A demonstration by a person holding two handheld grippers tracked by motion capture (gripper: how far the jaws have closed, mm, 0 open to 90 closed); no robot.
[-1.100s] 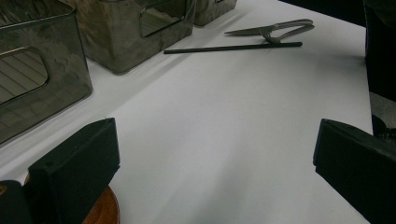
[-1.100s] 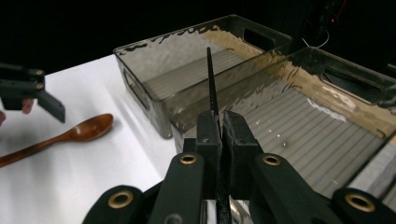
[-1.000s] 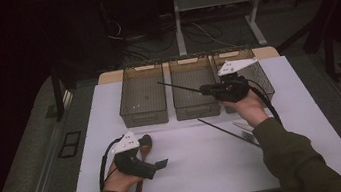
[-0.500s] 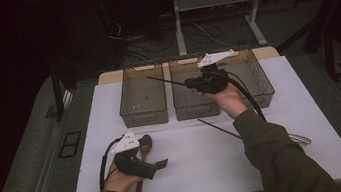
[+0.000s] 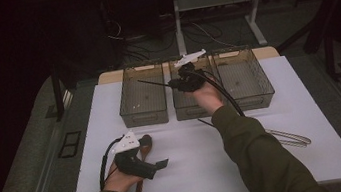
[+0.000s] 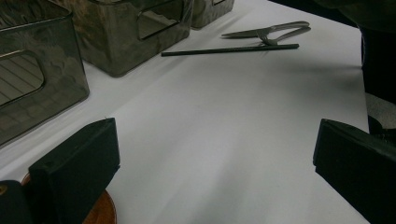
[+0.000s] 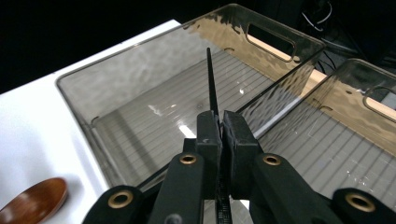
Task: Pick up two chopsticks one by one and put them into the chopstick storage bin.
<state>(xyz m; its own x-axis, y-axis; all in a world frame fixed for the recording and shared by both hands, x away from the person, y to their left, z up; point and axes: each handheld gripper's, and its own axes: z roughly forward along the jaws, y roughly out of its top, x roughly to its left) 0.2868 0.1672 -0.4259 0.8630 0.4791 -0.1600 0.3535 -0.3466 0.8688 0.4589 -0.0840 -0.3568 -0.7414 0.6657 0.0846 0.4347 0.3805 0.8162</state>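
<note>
The fingers of the left gripper are standing wide apart with nothing between them, the gripper resting near the front edge of the white table, just beside a brown wooden spoon. Further out, a second black chopstick is lying flat on the table, and past it a metal fork and knife are lying together. Further still, the right gripper is hovering over the three clear bins, its pads pressing together on a thin black chopstick. The stick is pointing out from the jaws over the left bin, with the middle bin lying under the hand and the right bin sitting beside it.
</note>
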